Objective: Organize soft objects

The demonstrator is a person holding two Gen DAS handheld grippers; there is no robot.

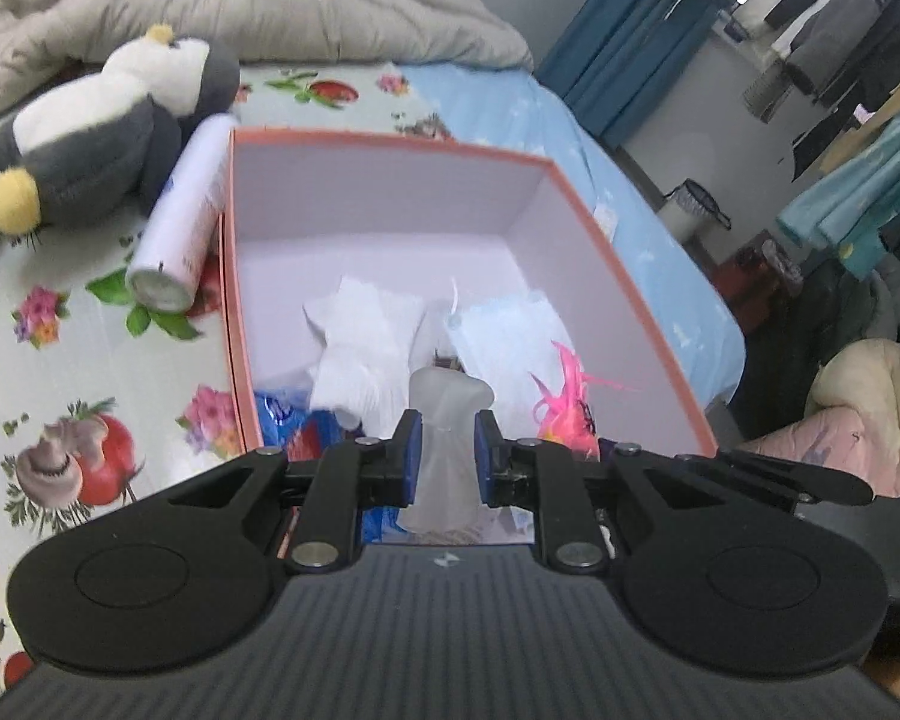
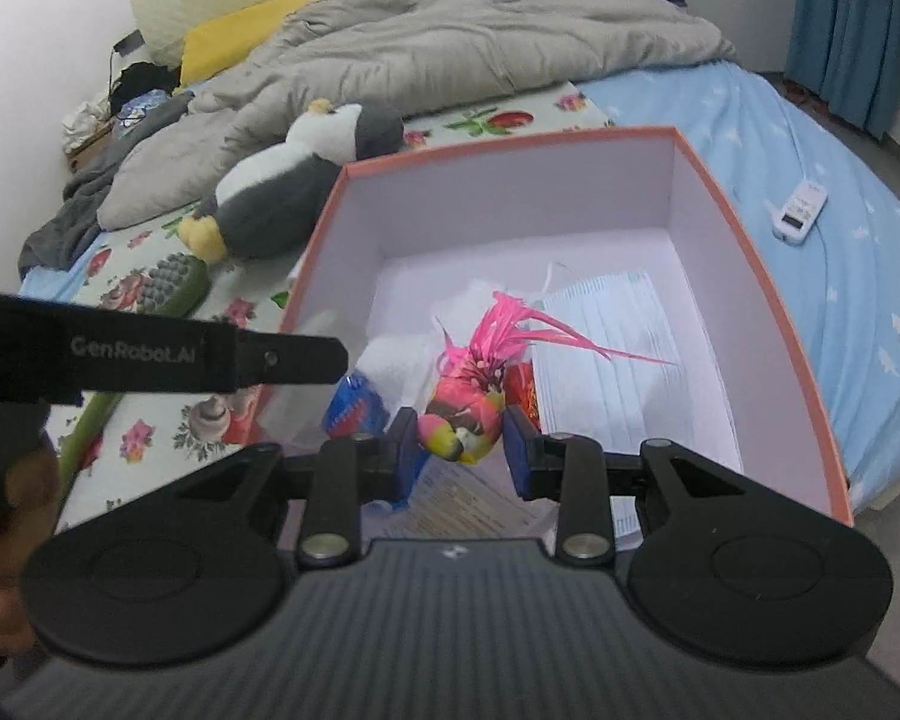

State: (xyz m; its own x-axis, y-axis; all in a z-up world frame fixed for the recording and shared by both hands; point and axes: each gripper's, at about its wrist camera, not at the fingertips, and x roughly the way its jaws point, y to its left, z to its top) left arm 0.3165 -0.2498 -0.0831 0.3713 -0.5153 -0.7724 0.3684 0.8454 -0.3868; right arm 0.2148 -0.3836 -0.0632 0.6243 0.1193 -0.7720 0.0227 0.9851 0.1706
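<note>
My left gripper (image 1: 447, 429) is shut on a frosted, translucent soft piece (image 1: 448, 396), held upright over the near end of the salmon-rimmed box (image 1: 390, 141). My right gripper (image 2: 461, 435) is shut on a pink-and-yellow ball toy with pink feathers (image 2: 465, 405), also over the box (image 2: 768, 276). Its feathers (image 1: 561, 396) show in the left wrist view. Inside the box lie a white cloth (image 1: 366, 342), a stack of pale blue face masks (image 2: 618, 348) and a blue packet (image 2: 354, 402). A grey-and-white penguin plush (image 1: 90, 138) lies on the bed left of the box.
A white cylinder (image 1: 180, 228) lies against the box's left wall. A grey quilt (image 2: 450, 42) covers the far bed. A white remote (image 2: 801, 210) rests on the blue sheet to the right. A hand (image 2: 0, 510) holds the black left tool (image 2: 150, 354). Clothes (image 1: 840, 30) hang beyond the bed.
</note>
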